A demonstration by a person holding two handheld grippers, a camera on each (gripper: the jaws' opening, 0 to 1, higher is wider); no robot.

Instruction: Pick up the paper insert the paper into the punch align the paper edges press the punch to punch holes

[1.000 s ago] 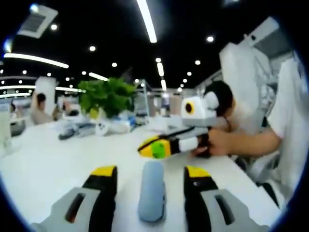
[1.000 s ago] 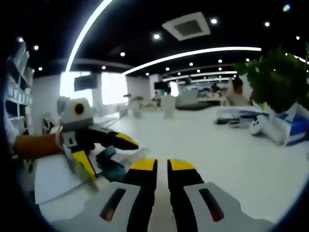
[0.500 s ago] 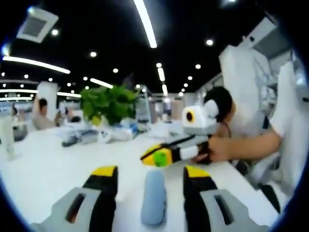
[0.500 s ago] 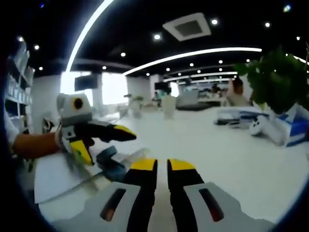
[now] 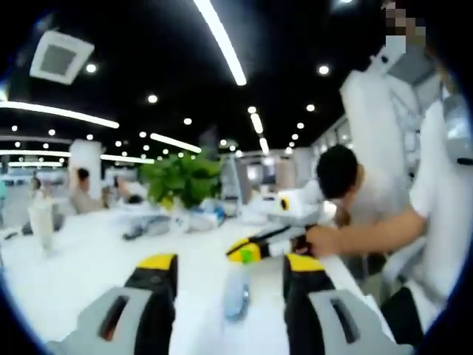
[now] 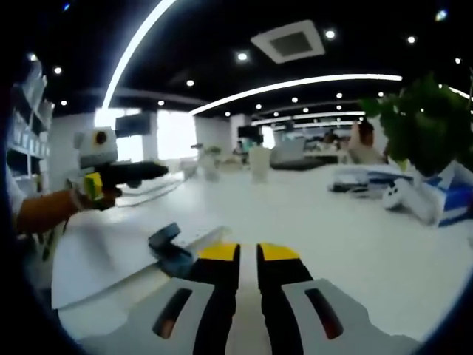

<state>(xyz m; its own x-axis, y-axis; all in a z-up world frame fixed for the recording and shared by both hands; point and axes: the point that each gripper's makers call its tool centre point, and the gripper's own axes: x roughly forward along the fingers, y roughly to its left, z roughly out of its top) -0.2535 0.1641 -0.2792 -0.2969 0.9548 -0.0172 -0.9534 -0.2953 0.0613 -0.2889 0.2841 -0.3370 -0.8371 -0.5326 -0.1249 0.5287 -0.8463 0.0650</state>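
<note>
The white table (image 6: pixel 355 222) carries the paper (image 6: pixel 111 255), which lies flat at its near left part in the right gripper view, and the blue-grey punch (image 6: pixel 174 251) sits on the paper's edge with a potted plant (image 5: pixel 181 177) far behind. In the left gripper view the left gripper (image 5: pixel 230 270) hangs over the table with its jaws wide and empty, the punch (image 5: pixel 236 292) between them. The right gripper (image 6: pixel 247 255), held narrow with nothing between the jaws, is just right of the punch.
</note>
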